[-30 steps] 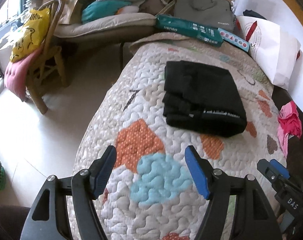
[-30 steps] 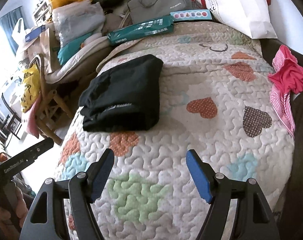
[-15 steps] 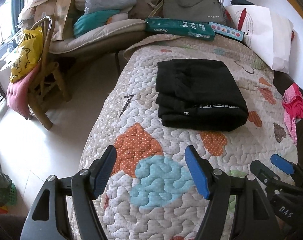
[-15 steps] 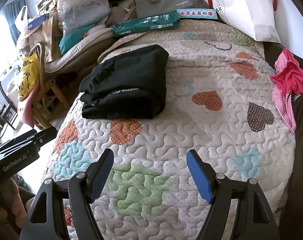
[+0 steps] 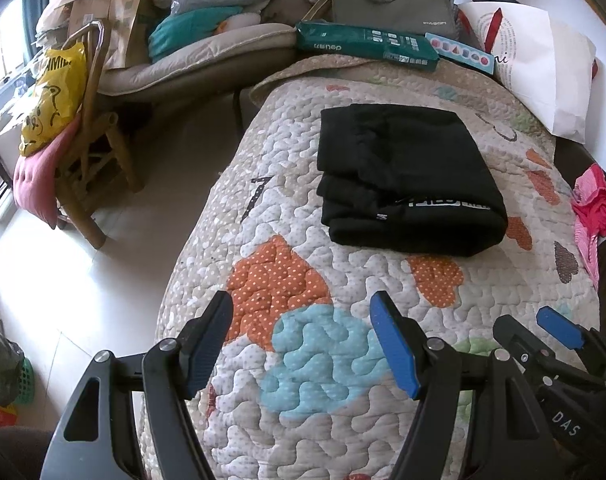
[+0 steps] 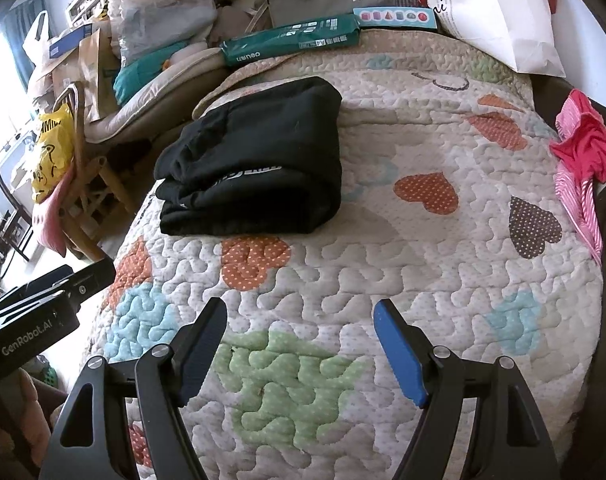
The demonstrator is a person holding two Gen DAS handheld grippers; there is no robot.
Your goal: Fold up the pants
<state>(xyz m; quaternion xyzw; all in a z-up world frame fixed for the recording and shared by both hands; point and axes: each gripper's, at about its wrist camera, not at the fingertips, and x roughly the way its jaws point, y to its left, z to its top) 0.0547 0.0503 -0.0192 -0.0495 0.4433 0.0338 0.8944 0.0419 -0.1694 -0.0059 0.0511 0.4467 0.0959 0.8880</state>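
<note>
Black pants lie folded on quilted bed. Left gripper and right gripper: jaws apart, empty.

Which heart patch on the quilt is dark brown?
The dark brown dotted heart patch near the quilt's right edge, beside the pink striped garment. The other hearts are orange, blue or green.

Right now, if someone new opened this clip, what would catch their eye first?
First the black folded pants, a neat dark bundle lying alone on the heart-patterned quilt toward its far left side. Next the two grippers, left gripper and right gripper, both hovering over the near quilt with jaws open and empty. Then the pink striped garment crumpled at the quilt's right edge.
</note>
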